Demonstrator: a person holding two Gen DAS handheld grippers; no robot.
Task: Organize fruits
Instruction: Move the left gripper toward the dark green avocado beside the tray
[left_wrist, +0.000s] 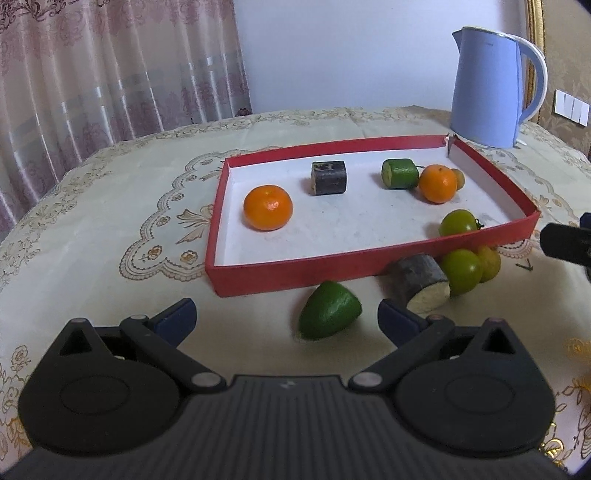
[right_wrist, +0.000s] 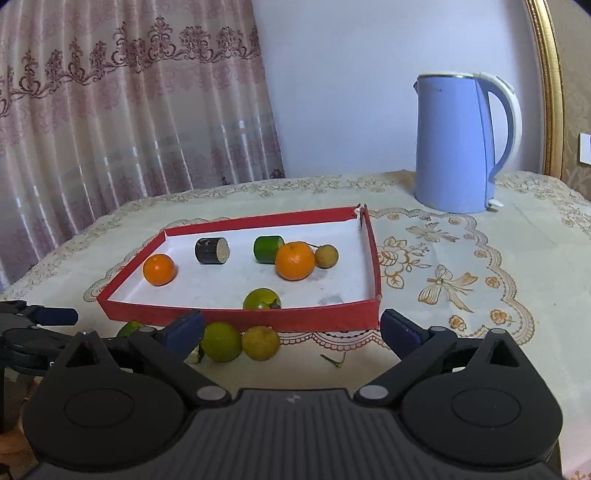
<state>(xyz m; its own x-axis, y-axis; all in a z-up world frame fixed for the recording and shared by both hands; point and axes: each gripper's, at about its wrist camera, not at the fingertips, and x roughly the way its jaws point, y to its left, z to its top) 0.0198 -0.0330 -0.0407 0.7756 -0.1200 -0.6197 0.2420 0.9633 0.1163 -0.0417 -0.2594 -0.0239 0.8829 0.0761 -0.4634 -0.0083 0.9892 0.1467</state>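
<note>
**Hovering tools, fruit half sorted**

Sitting on the bench (left_wrist: 92, 229), which wears a cream embroidered cloth, is a shallow red cardboard tray with a white floor (left_wrist: 295, 273). Inside it, at the left, lies a round orange mandarin (left_wrist: 268, 207); farther back is a dark sugarcane stub (left_wrist: 328, 177), and to its right a green cylinder-cut fruit piece (left_wrist: 400, 173) touching a second orange mandarin (left_wrist: 437, 183). A small tan round fruit (right_wrist: 326, 256) sits just right of that mandarin, touching it. At the tray's near wall rests a green tomato with a dark stem (left_wrist: 458, 222).

Outside the tray, against its near wall, several pieces lie on the cloth: a green cone-shaped fruit piece (left_wrist: 328, 309) nearest the left tool (left_wrist: 287, 317), then to the right a grey-barked sugarcane chunk with a pale cut face (left_wrist: 421, 282), a round green fruit (left_wrist: 461, 270) touching it, and a yellowish round fruit (left_wrist: 489, 263) just beyond.

Both tools are spread wide and grip nothing. The left tool hangs near the cone-shaped piece, which lies ahead of the gap between its blue-tipped fingers (left_wrist: 177, 317). The right tool (right_wrist: 291, 326) faces the tray's near wall (the round green fruit and its yellowish neighbour lie ahead of its gap, toward the left finger).

A tall pale-blue electric kettle with a white handle (left_wrist: 487, 88) stands on the far right of the bench, behind the tray. A pink patterned curtain (right_wrist: 110, 129) hangs at far left.
</note>
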